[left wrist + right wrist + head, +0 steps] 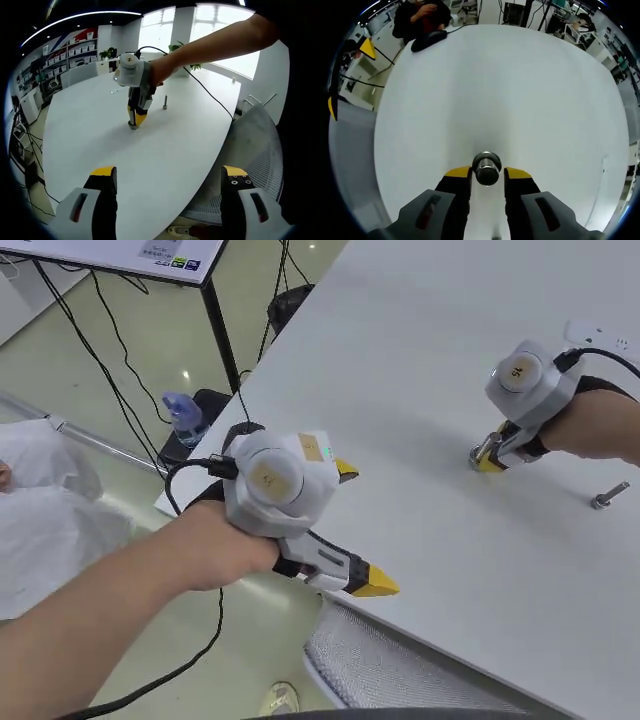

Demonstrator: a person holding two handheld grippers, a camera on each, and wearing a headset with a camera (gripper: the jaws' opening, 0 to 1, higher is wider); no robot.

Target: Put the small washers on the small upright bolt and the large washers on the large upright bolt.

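The large bolt [487, 169] stands upright on the white table [420, 370], a stout metal cylinder seen end-on. My right gripper [487, 176] points straight down at it, its yellow-tipped jaws pressed against both sides of it; the same gripper [488, 458] appears at the right of the head view and mid-table [135, 120] in the left gripper view. The small bolt [608, 496] stands a little to its right, thin and grey [164, 104]. My left gripper [362, 528] hovers over the table's near edge, jaws wide apart and holding nothing [169, 172].
A mesh-backed chair [390, 670] is tucked under the near edge. A blue bottle [183, 418] and cables lie on the floor to the left. A white power strip [600, 338] sits at the far right. A person [422, 15] and a dark object [429, 39] are at the table's far end.
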